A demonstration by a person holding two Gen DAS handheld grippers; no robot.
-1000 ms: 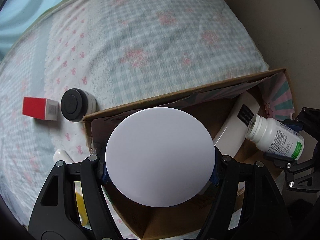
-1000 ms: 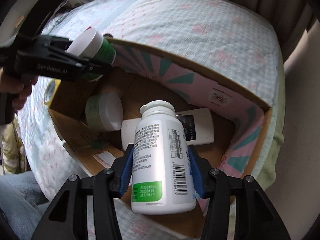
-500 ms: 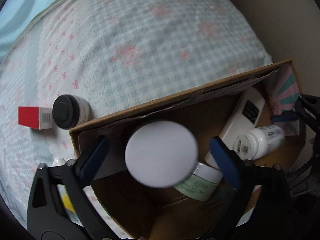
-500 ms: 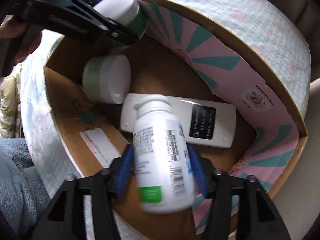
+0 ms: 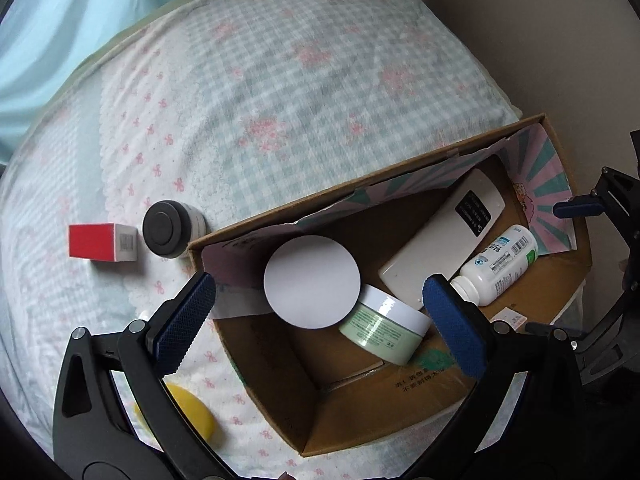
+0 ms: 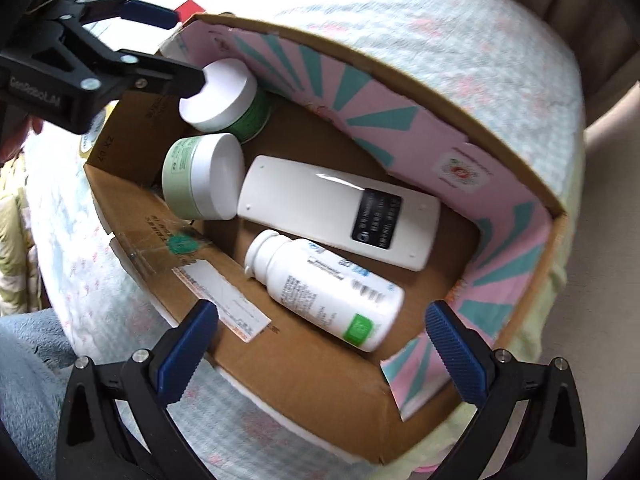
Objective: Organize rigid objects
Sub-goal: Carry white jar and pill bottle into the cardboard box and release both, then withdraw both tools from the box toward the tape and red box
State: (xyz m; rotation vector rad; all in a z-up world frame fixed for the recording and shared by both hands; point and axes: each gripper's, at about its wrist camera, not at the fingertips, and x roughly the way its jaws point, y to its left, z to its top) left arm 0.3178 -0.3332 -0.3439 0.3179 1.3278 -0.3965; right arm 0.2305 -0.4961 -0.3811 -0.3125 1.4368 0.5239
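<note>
Frame centre, cardboard box (image 6: 304,384): we find the pill bottle (image 6: 328,292) lying beside the white remote (image 6: 336,212).
Left gripper (image 5: 320,320): fingers spread, empty.
Right gripper (image 6: 320,348): fingers spread, empty.

Bedding and surroundings

A checked bedspread (image 5: 280,92) with pink bows and flowers is spread over the bed. Pale blue fabric (image 5: 72,28) is seen beyond its far left edge, and a beige wall (image 5: 540,40) along its right edge.
</note>
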